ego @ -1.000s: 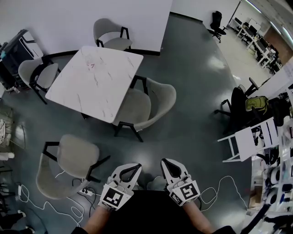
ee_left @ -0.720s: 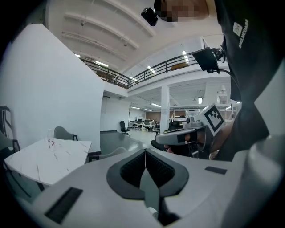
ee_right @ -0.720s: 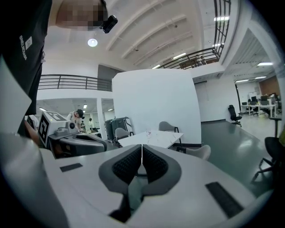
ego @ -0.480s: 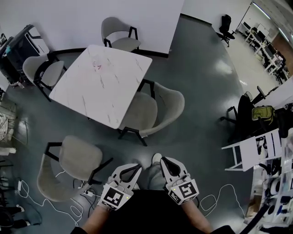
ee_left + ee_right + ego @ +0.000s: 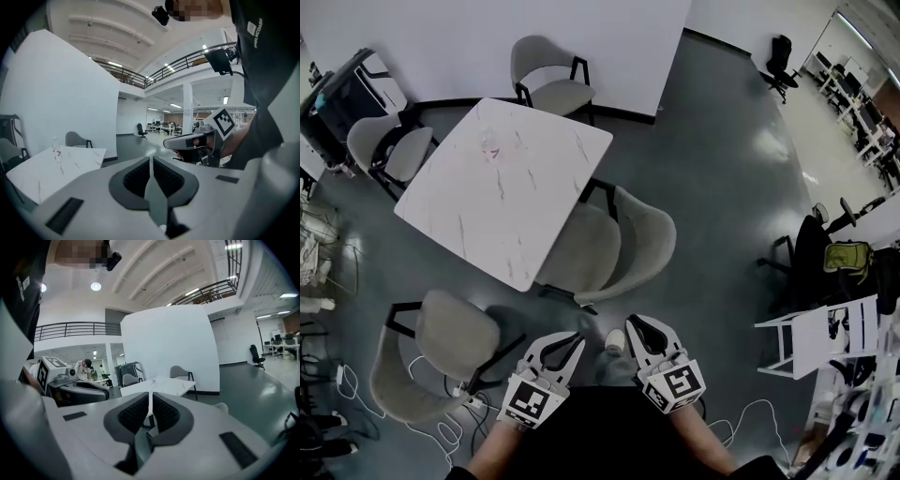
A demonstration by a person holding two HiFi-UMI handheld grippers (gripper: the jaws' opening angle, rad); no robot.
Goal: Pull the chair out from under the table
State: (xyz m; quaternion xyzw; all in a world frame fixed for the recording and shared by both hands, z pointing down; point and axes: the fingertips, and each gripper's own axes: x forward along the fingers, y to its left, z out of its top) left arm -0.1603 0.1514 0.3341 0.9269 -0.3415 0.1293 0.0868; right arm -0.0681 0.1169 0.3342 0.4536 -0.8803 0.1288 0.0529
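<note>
A grey shell chair (image 5: 623,248) with black legs stands tucked against the right side of the white marble table (image 5: 502,187). My left gripper (image 5: 572,339) and right gripper (image 5: 633,324) are side by side at the bottom of the head view, short of that chair. Both are shut with nothing between the jaws. The left gripper view looks over its shut jaws (image 5: 151,161) at the table (image 5: 51,164) and the right gripper (image 5: 187,140). The right gripper view shows its shut jaws (image 5: 151,397) pointing at the table (image 5: 159,385).
Three more grey chairs stand around the table: one at the far side (image 5: 546,70), one at the left (image 5: 380,145), one pulled out at the lower left (image 5: 436,352). White cables (image 5: 422,431) lie on the floor there. A white rack (image 5: 820,333) and a black office chair (image 5: 825,253) are at the right.
Both grippers and the head have moved toward the table, so the table and the tucked chair now sit lower and nearer in the head view. The jaws stayed shut.
</note>
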